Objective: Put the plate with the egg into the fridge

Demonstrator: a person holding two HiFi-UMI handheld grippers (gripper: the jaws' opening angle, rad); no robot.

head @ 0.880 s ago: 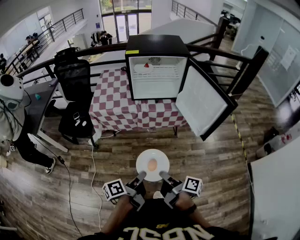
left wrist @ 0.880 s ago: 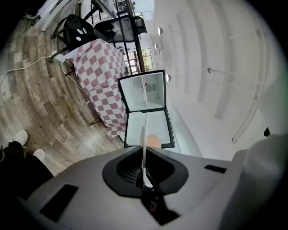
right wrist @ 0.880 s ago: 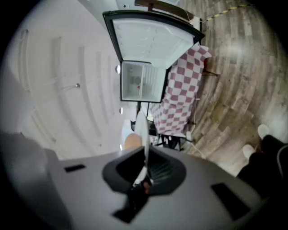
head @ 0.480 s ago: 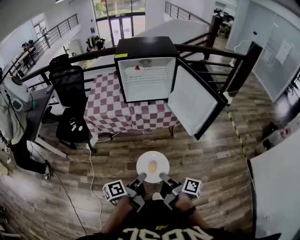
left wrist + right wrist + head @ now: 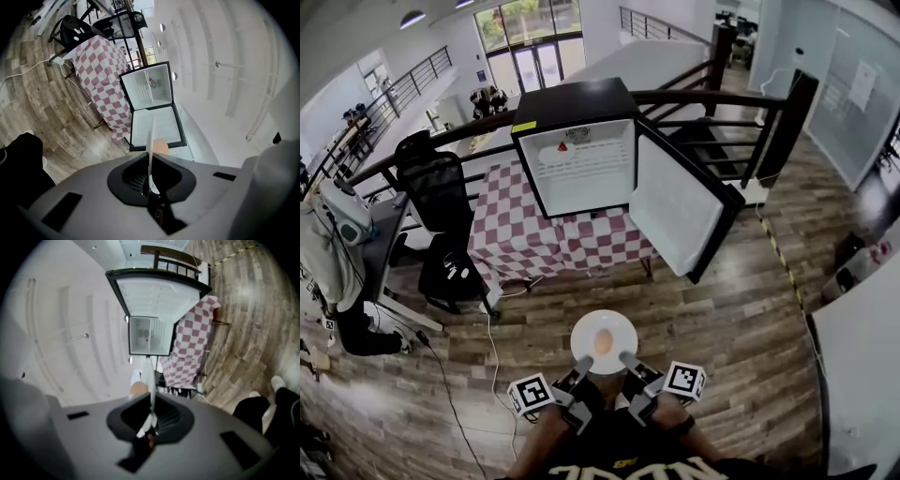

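At the lower middle of the head view, the left gripper [image 5: 580, 364] is clenched on the near-left rim of the white plate [image 5: 586, 330]. Its own view shows both jaws pressed tight against the plate's thin edge, with the egg [image 5: 603, 343] sitting near the plate's centre. Just to the right, the right gripper [image 5: 629, 361] is clamped in the same way on the near-right rim, so the plate is carried level between the two, above the floor and well apart from the fridge [image 5: 574, 112].

Each gripper bears a marker cube [image 5: 530, 394] printed with a black and white square pattern. A small yellow label [image 5: 524, 127] sits on the fridge's top front edge at its left corner; its print is too small to read. Yellow letters on the person's dark shirt at the bottom edge are cut off by the frame.

The floor [image 5: 722, 319] is grey-brown wood planks, with a white cable [image 5: 491, 347] trailing across it at the left. At the far left stands a person [image 5: 333, 244] in a light top, beside a black office chair [image 5: 441, 187]. The black fridge stands on a table under a red and white checked cloth [image 5: 534, 234], its door [image 5: 675, 211] swung open to the right, its white inside showing a small red thing [image 5: 563, 146] on the upper shelf. Dark railings run behind, and yellow and black tape [image 5: 783, 267] crosses the floor at the right.
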